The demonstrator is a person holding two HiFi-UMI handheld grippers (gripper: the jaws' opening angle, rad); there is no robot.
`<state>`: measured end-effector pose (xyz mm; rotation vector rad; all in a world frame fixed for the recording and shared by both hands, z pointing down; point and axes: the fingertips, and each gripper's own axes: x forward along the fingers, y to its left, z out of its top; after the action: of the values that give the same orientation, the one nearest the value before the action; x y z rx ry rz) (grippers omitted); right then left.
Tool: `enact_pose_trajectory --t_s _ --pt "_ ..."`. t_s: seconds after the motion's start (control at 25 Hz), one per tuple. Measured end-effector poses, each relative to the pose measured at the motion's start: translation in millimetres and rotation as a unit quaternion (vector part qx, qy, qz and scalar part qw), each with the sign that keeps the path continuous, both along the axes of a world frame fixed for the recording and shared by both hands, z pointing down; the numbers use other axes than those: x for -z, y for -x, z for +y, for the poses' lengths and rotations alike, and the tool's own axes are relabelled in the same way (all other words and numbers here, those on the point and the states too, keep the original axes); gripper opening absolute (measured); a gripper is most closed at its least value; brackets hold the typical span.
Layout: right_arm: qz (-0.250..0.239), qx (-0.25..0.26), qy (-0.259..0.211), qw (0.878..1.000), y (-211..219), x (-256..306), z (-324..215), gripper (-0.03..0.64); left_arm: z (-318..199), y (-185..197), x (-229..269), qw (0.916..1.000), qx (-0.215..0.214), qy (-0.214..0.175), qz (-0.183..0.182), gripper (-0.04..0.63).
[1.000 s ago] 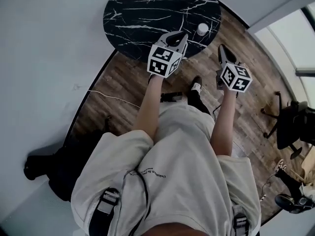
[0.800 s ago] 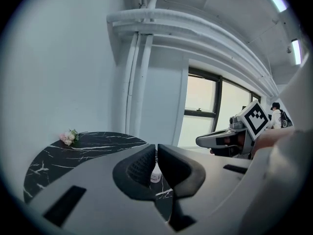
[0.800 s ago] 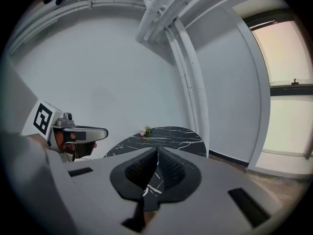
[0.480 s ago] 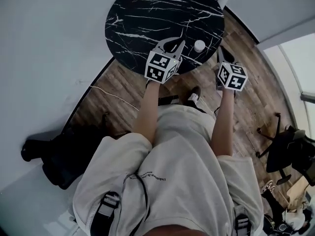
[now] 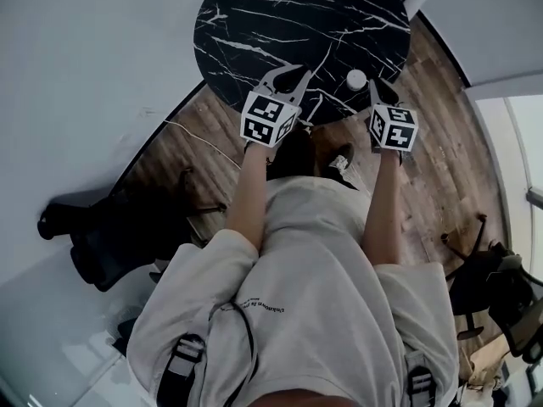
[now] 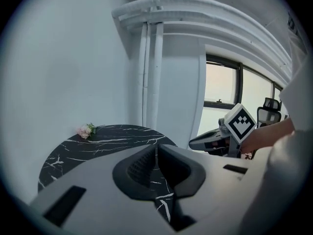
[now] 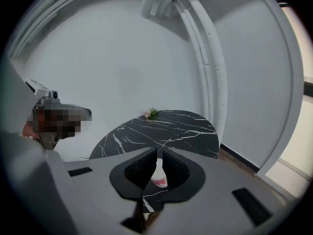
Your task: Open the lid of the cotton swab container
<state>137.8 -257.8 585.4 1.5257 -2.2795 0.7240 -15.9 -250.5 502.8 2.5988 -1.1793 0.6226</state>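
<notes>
As the left gripper [image 5: 293, 74] and right gripper [image 5: 373, 86], fingers shut and empty, have reached the bench [image 5: 280, 15] edge, the container [image 7: 159, 175] is near. Its lid [image 5: 356, 79] appears unopened.

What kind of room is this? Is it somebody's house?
Probably an office or studio rather than a home, though I can't be sure. A black office chair stands on the wood floor, there is a round black marble table, and a big window fills one wall.

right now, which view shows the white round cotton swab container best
Head view: the white round container stands whole on the black marble table. Right gripper view: a sliver behind its jaws; left gripper view: none.
</notes>
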Motion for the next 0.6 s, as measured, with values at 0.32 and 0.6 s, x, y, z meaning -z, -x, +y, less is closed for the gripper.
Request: enact_pose_trajectory --t_s 0.32,0.6 --pt "0.076 0.053 0.043 0.995 15 -40 -20 0.26 -54 -15 0 0.9995 -0.021 -0.008 0.021 0.029" --pt "0.082 0.098 0.083 0.988 45 -68 -34 0.291 -88 -9 0 0.999 -0.037 0.0 0.023 0.029"
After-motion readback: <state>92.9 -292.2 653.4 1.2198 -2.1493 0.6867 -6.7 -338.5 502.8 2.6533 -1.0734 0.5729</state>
